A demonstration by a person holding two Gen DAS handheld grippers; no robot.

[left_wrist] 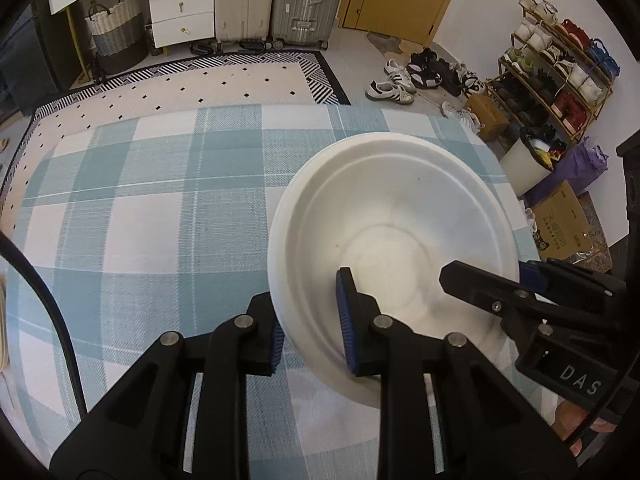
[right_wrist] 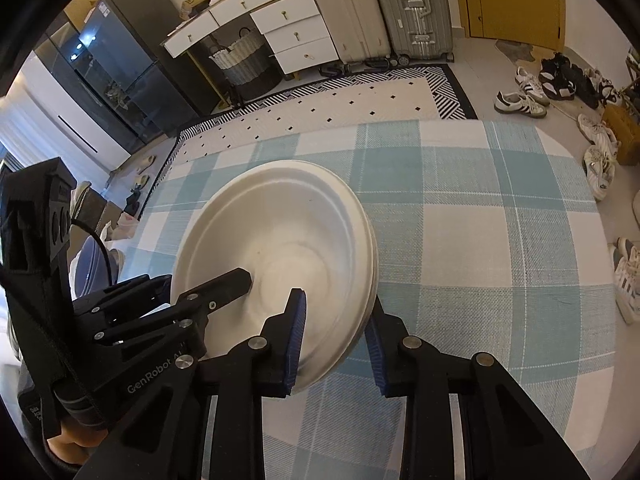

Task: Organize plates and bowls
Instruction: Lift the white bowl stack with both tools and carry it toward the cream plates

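Note:
A white bowl (left_wrist: 394, 216) sits on the blue-and-white checked tablecloth (left_wrist: 140, 216); in the right wrist view the bowl (right_wrist: 280, 240) looks like a stack of nested white bowls with layered rims. My left gripper (left_wrist: 310, 332) straddles the bowl's left rim, one blue pad inside and one outside, with a gap showing. My right gripper (right_wrist: 336, 340) straddles the right rim the same way. Each gripper shows in the other's view: the right one (left_wrist: 492, 280) and the left one (right_wrist: 224, 284).
The table's far edge (left_wrist: 280, 106) drops to a patterned rug (left_wrist: 200, 80). Beyond stand white drawers (left_wrist: 180, 4), suitcases (left_wrist: 304, 0), a basket (left_wrist: 116, 28) and a shoe rack (left_wrist: 560, 64). Shoes (right_wrist: 520, 100) lie on the floor.

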